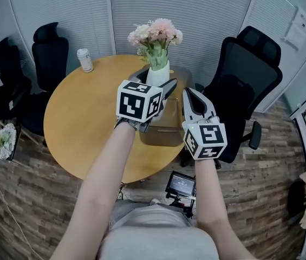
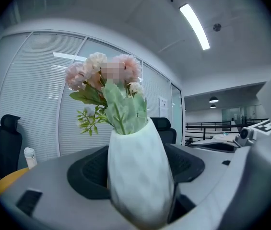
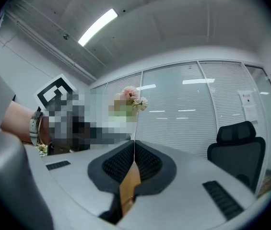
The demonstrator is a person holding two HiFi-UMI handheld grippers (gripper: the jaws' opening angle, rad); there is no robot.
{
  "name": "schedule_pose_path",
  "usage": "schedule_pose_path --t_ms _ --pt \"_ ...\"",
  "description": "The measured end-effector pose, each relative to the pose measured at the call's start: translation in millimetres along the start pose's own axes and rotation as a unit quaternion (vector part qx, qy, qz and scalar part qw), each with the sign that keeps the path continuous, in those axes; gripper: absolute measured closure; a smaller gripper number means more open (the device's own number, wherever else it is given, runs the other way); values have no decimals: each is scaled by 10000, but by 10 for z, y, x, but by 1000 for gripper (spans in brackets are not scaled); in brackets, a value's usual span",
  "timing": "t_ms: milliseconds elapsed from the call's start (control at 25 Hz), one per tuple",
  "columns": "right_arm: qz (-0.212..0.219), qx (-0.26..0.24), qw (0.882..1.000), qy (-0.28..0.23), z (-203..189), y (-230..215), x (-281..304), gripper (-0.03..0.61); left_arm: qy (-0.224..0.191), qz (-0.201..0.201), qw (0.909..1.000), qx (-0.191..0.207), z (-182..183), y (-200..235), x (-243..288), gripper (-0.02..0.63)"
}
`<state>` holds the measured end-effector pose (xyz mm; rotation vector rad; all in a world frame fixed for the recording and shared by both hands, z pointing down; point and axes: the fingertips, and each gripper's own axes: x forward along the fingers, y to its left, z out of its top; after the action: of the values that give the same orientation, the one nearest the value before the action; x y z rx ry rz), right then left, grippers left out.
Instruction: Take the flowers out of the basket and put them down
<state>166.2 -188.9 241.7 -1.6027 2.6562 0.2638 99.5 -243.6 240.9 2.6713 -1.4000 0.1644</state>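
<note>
Pink flowers (image 1: 155,34) stand in a white vase (image 1: 158,73) at the far end of a brown basket (image 1: 163,133) on a round wooden table (image 1: 82,112). My left gripper (image 1: 159,90) is shut on the vase body. In the left gripper view the vase (image 2: 137,176) fills the space between the jaws, with the flowers (image 2: 104,75) above. My right gripper (image 1: 191,97) hovers at the basket's right side. In the right gripper view it (image 3: 134,150) is shut, pads meeting tip to tip. A brown strip shows behind them; I cannot tell what it is.
A white can (image 1: 85,60) stands at the table's far left. Black office chairs sit to the right (image 1: 250,75) and far left (image 1: 50,47). Glass walls with blinds lie behind. A small black device (image 1: 181,184) sits below the table's near edge.
</note>
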Motion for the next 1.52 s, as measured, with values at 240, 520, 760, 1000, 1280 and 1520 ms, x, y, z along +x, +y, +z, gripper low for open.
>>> schedule_pose_path --t_ms 240,520,760,1000,1280,1520 --pt "-25 343 9994 -46 -3 254 122 552 -163 -112 9998 31 131 158 -279 259" --pt "-92 379 9992 -126 40 505 286 554 -115 -91 9997 189 211 446 -480 259" --pt "-113 203 9997 -30 -20 750 404 552 -169 -154 9995 203 221 731 -613 259" --pt "-108 34 9999 -51 2 900 532 552 -249 -196 9993 212 229 920 -651 259" --pt "-56 -37 10000 0 18 1278 803 552 -383 -217 9987 258 245 1339 -842 259" --pt "14 -159 9998 88 -16 1507 997 552 -512 -159 9982 262 224 1646 -922 259"
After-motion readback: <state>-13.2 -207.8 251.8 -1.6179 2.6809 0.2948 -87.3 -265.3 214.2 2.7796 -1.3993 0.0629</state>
